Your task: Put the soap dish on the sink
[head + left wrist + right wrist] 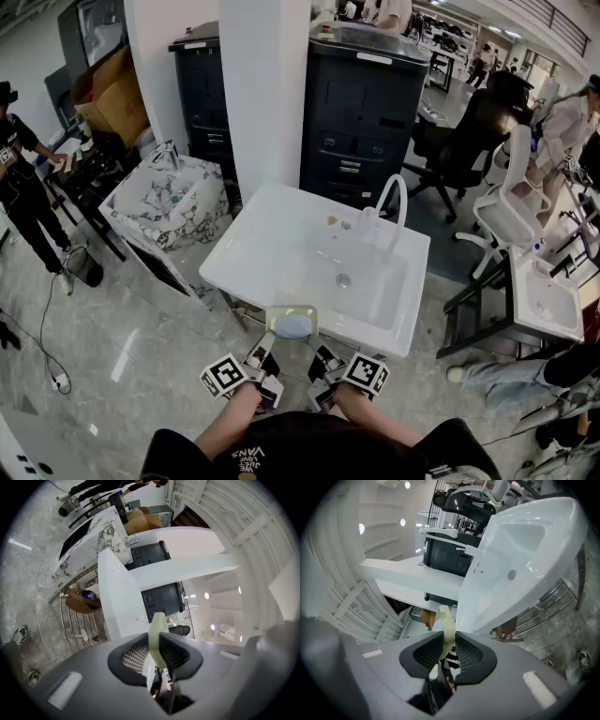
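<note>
While left gripper [263,354] and right gripper [324,358] pinch the soap dish [292,309] between them, soap [292,326] lies inside; head view only; sink [281,239] just ahead.

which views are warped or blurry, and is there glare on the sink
Head view: sharp, mild wide-angle bend, soft sheen on the white sink, no hard glare. Left gripper view: heavy fisheye, black corners, soap dish edge out of focus. Right gripper view: same fisheye, bright highlights on the sink.

The black fabric shirt [246,456] at the bottom of the head view carries white print reading "VANS", seen upside down. Smaller lines beside it are illegible.
</note>
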Action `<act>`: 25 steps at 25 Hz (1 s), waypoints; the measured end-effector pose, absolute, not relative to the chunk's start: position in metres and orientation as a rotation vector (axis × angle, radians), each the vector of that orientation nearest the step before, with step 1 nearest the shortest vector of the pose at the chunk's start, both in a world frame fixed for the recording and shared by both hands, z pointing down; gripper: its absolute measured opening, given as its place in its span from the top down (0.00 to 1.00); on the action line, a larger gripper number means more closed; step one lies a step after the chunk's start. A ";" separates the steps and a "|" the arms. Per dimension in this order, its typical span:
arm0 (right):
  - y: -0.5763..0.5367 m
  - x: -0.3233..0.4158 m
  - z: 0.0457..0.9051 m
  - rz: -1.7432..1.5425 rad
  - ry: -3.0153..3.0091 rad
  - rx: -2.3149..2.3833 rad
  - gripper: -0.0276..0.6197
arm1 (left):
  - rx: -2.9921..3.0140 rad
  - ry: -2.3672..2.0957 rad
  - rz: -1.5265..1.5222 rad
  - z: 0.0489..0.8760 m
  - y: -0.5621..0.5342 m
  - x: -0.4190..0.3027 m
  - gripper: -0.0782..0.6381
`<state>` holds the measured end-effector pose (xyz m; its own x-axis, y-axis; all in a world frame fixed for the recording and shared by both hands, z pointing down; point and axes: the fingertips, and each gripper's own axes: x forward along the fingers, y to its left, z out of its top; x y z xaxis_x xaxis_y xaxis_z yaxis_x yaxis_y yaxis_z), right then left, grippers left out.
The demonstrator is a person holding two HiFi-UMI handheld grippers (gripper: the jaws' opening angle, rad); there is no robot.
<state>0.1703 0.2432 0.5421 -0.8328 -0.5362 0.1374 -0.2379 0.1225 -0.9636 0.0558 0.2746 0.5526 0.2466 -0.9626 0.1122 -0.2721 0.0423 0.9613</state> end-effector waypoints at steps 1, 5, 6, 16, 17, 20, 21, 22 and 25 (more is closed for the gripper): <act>0.243 0.171 0.542 -1.774 2.159 -0.763 0.84 | 1.454 -1.235 -0.818 0.552 0.275 0.057 0.72; 0.241 0.173 0.541 -1.766 2.162 -0.762 0.84 | 1.456 -1.235 -0.824 0.552 0.274 0.059 0.72; 0.241 0.172 0.541 -1.763 2.161 -0.763 0.84 | 1.455 -1.233 -0.825 0.553 0.274 0.058 0.72; 0.224 0.144 0.541 -1.740 2.126 -0.802 0.84 | 1.467 -1.196 -0.809 0.553 0.255 0.030 0.72; 0.223 0.139 0.541 -1.738 2.121 -0.809 0.84 | 1.465 -1.192 -0.802 0.553 0.254 0.024 0.72; 0.217 0.120 0.540 -1.724 2.099 -0.830 0.84 | 1.476 -1.176 -0.779 0.553 0.246 0.005 0.72; 0.215 0.114 0.540 -1.718 2.090 -0.837 0.84 | 1.489 -1.165 -0.775 0.552 0.242 -0.002 0.72; 0.213 0.107 0.540 -1.711 2.082 -0.846 0.84 | 1.504 -1.153 -0.770 0.551 0.238 -0.009 0.72; 0.212 0.087 0.540 -1.704 2.062 -0.898 0.84 | 1.522 -1.132 -0.742 0.549 0.232 -0.031 0.72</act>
<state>0.0870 0.2115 0.5401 -0.7521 -0.6429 0.1450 -0.2635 0.0918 -0.9603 -0.0311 0.2322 0.5492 0.3599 -0.9274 0.1020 -0.2764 -0.0016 0.9611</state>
